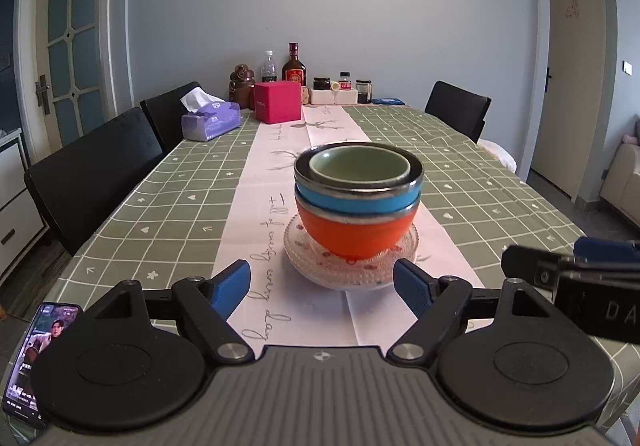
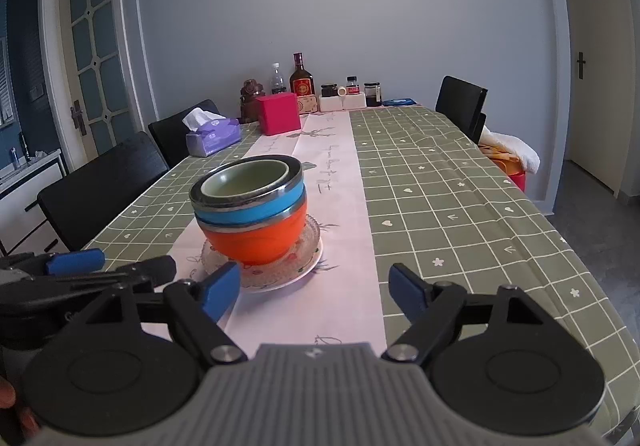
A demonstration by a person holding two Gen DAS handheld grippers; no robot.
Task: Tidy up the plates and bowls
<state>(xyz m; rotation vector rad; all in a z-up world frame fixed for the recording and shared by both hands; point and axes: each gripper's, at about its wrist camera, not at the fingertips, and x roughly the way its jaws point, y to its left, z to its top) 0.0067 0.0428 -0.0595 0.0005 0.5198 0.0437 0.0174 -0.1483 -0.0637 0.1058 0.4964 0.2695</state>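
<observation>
Three bowls [image 1: 357, 202] nested on plates [image 1: 352, 266] ahead of both empty, wide-spread claws [image 1: 322, 288] [image 2: 314, 292]; bump topples stack.

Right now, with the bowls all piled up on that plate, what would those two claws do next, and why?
Probably draw both back. The green bowl, blue bowl and orange bowl sit nested on the glass plate, and the left gripper and right gripper stand open, holding nothing.

Green bowl [image 1: 360, 166] in blue bowl [image 1: 358, 202] in orange bowl [image 1: 356, 234] (green-checked tablecloth [image 1: 480, 174]).
</observation>
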